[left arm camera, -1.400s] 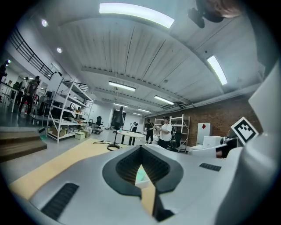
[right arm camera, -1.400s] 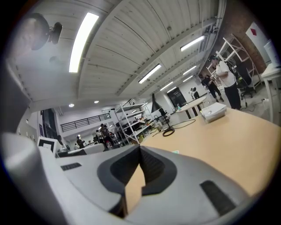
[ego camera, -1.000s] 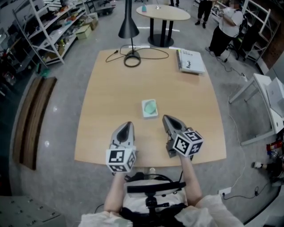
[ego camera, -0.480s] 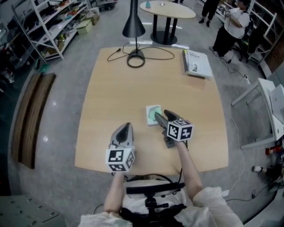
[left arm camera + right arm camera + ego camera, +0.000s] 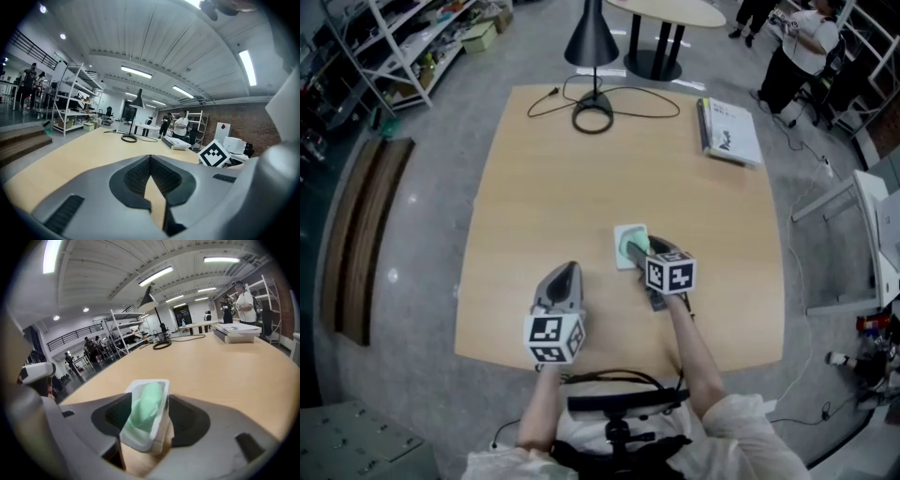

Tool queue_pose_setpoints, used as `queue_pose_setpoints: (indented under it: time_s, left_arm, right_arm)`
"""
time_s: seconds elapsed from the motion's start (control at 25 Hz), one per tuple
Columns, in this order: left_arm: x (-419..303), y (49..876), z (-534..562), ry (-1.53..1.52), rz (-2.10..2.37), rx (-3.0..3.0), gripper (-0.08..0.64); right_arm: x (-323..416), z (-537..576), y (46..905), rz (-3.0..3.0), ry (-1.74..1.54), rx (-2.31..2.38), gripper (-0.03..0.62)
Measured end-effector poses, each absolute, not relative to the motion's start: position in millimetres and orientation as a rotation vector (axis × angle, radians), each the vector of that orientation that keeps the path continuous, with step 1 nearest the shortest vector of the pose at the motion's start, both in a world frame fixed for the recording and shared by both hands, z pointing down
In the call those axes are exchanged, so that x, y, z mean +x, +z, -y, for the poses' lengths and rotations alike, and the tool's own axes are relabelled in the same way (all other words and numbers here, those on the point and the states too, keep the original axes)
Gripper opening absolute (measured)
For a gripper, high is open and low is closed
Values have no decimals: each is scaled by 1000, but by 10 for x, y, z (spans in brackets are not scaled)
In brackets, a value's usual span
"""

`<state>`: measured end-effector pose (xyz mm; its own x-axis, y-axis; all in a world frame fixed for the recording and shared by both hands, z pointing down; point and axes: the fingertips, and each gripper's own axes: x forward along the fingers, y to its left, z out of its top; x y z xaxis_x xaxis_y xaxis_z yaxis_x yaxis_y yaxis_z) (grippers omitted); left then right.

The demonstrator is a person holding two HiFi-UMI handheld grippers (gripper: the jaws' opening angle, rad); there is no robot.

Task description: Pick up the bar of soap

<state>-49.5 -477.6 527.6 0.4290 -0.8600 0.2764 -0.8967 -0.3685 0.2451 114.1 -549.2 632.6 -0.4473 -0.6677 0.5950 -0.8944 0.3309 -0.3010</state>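
A pale green bar of soap [image 5: 634, 247] lies in a white dish [image 5: 627, 232] near the middle of the wooden table [image 5: 544, 197]. My right gripper [image 5: 638, 251] has reached it, and its jaws stand wide open on either side of the dish. In the right gripper view the soap [image 5: 146, 401] and its dish [image 5: 158, 427] fill the gap between the jaws of the right gripper [image 5: 145, 420], and I cannot tell whether the pads touch the dish. My left gripper [image 5: 567, 272] rests shut and empty near the front edge, left of the soap. The left gripper [image 5: 150, 160] shows its tips together.
A black lamp base [image 5: 592, 117] with a cable stands at the table's far edge, and a book [image 5: 731, 131] lies at the far right corner. A person [image 5: 804, 52] stands beyond the table at the right. Shelves [image 5: 384, 47] line the left.
My right gripper has moved forward and left from near the front edge to the soap dish, and its jaws have opened round it. The left gripper has stayed put.
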Motion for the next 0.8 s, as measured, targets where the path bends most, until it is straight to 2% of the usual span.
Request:
queue_pose_setpoints:
  time_s: [0.48,0.8]
  left_arm:
    - [-595,5423,4807,183,1510,2283,6]
    - [-566,5399,4770,185,1513,2288,6]
  right_arm:
    - [1147,5577,6365,2225,761,1456,224]
    - [1246,5556,6269,2222,747,1534,196]
